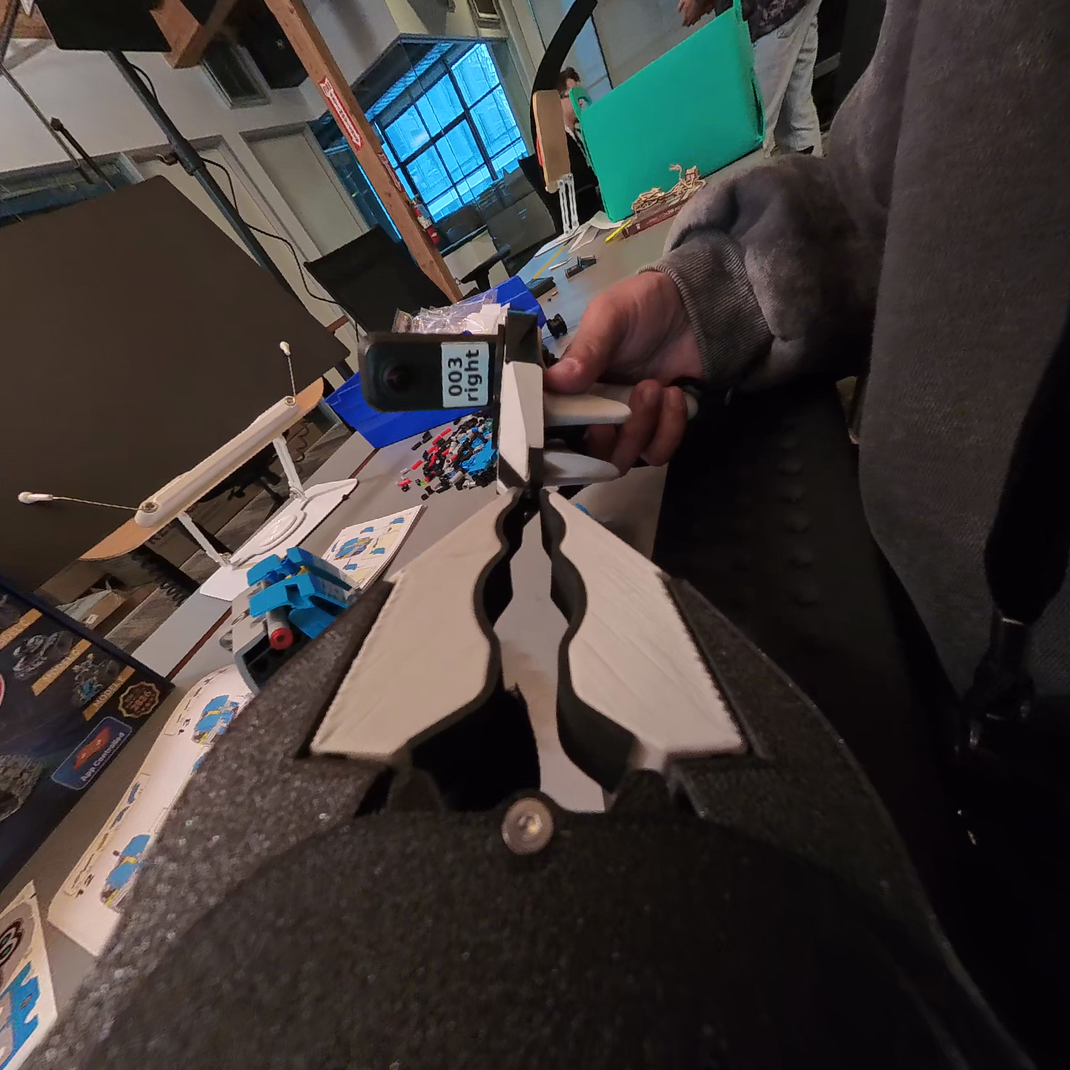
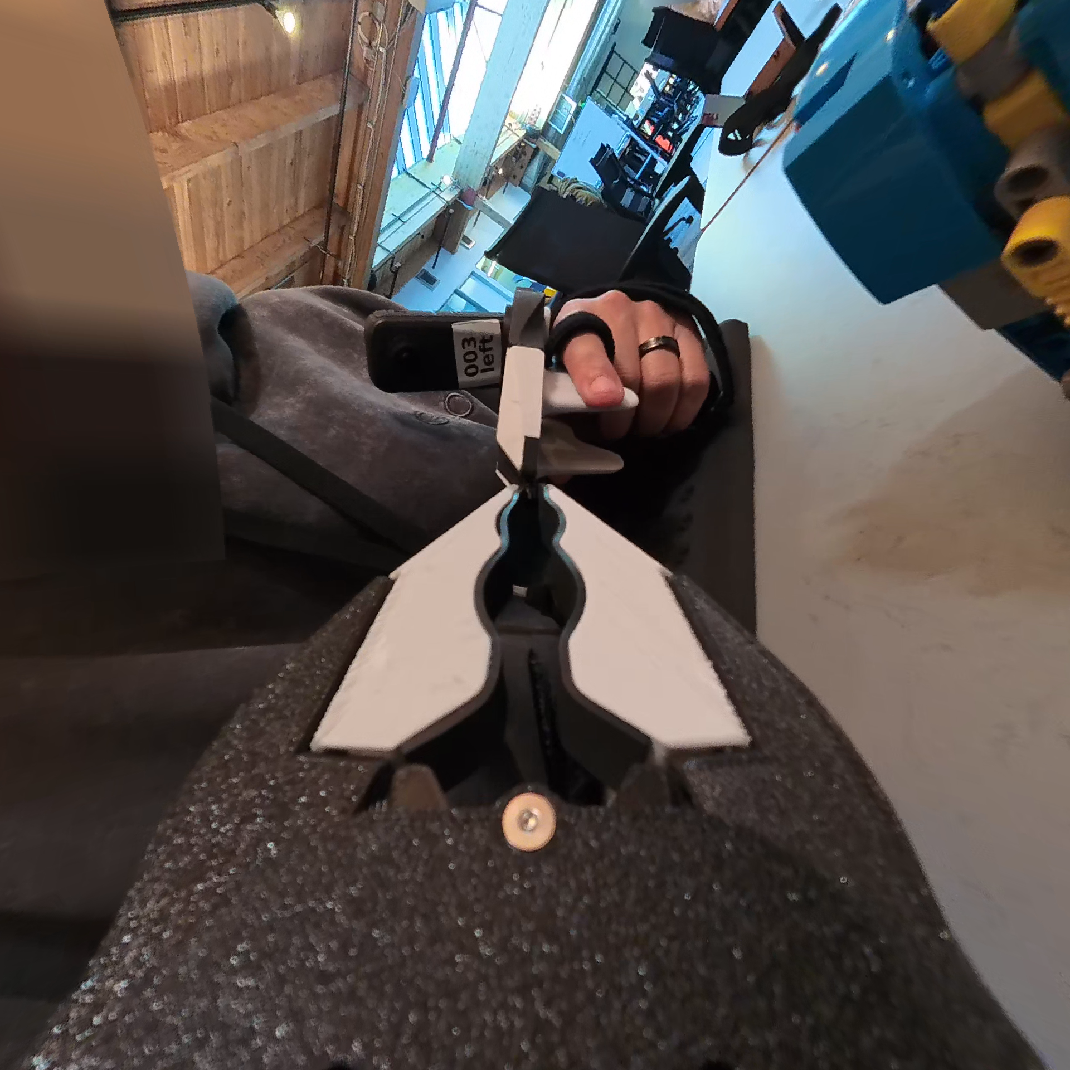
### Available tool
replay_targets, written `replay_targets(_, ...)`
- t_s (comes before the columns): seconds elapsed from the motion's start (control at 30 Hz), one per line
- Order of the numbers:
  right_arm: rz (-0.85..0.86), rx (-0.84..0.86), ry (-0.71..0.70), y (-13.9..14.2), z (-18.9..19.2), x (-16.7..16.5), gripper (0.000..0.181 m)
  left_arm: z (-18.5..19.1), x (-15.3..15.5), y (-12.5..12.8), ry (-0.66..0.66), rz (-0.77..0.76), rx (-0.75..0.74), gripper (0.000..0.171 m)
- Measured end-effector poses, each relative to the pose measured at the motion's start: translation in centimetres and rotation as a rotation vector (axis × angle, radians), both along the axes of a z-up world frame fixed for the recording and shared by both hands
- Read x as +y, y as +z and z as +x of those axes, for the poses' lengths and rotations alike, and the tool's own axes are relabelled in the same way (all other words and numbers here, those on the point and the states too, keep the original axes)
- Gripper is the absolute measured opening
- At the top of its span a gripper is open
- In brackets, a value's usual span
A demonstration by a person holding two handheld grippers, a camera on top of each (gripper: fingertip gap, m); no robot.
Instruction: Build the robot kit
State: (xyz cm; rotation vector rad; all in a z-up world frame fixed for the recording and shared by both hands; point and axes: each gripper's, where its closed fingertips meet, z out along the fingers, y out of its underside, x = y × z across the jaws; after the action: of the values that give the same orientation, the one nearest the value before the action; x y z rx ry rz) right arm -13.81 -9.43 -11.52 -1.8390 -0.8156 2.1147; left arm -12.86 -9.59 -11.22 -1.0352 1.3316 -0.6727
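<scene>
The left gripper [image 1: 528, 499] and right gripper [image 2: 528, 492] meet tip to tip, jaws pinched shut on a tiny dark piece too small to identify. A blue brick-built model [image 1: 292, 596] lies left of the left jaws on the worktop [image 1: 370, 463].

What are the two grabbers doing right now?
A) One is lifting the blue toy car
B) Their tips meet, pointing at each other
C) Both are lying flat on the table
B: the left gripper and the right gripper meet tip to tip above the person's lap, each held in a hand.
</scene>
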Motion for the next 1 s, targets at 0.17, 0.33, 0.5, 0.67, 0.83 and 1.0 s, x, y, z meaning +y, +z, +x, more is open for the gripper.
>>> replay_targets(0.17,-0.034,0.035,0.023,0.3,0.0,-0.2,0.003,0.0,-0.3,-0.1,-0.017,0.009,0.003,0.01)
replay_targets(0.33,-0.051,0.047,0.05,0.3,-0.2,-0.6,0.004,0.0,-0.7,0.1,-0.039,0.012,-0.006,0.005)
replay_targets(0.5,-0.041,0.035,0.038,0.1,-0.2,-0.4,0.005,-0.1,-0.3,0.0,-0.029,-0.013,0.007,0.004)
replay_targets(0.67,0.488,-0.284,-0.187,-1.9,4.0,3.8,0.009,-0.7,1.2,-0.3,0.039,-0.06,0.021,0.004)
replay_targets(0.83,0.879,-0.794,-0.029,-8.1,6.1,2.0,0.035,-0.6,2.2,-1.0,0.07,-0.108,0.054,0.004)
replay_targets(1.0,0.832,-0.945,0.033,-9.8,6.0,1.8,0.02,-0.6,2.2,-1.2,0.071,-0.106,0.059,0.004)
